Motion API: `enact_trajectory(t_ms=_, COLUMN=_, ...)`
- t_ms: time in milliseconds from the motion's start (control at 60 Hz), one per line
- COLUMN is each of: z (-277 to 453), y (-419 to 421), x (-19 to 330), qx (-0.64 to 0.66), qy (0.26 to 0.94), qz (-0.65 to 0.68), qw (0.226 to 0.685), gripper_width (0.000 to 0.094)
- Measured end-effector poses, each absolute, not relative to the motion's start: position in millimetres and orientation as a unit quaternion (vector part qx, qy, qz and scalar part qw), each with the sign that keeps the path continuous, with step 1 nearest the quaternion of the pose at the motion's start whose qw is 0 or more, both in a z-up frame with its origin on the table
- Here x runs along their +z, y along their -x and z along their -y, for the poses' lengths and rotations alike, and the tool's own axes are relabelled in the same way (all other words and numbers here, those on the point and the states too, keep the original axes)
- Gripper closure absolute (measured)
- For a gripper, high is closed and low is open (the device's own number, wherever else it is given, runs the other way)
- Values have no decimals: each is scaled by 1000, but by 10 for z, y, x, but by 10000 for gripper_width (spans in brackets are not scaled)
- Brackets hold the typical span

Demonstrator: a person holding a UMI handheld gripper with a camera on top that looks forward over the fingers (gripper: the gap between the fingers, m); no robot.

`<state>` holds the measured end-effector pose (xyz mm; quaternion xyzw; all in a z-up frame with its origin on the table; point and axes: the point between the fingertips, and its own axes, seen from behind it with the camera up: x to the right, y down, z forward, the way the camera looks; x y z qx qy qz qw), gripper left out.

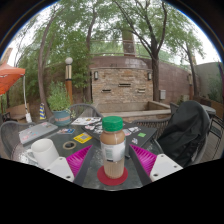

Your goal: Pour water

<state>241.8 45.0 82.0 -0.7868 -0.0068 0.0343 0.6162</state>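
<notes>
Tongs (113, 160) spread wide, pink pads (79, 158) either side of a jar (113, 146) with an orange lid, gaps showing. Jar stands on a red coaster (112, 178) on the counter (150, 128). White mug (43, 152) off left. Beyond: black bag (185, 128), brick wall (122, 85), trees (110, 25).
</notes>
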Motion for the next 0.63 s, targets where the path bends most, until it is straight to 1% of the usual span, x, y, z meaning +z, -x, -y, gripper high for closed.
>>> enact_trajectory(t_ms=33, z=-352, y=-2386, x=832, qx=31, qy=789, qz=10, qw=614, gripper_width=103)
enact_trajectory(t_ms=250, z=481, y=-2320, x=1102, qx=9, qy=789, qz=4, qw=614, gripper_width=107)
enact_trajectory(t_ms=367, z=1015, y=-2225, x=1315, qx=22, qy=780, qz=5, qw=625, gripper_width=108)
enact_trajectory(t_ms=533, z=1604, y=-2183, x=1467, qx=26, qy=773, qz=-6, qw=634, gripper_width=110)
enact_trajectory(t_ms=633, z=1854, y=-2248, x=1479, qx=11, qy=770, qz=-20, qw=638, gripper_width=107)
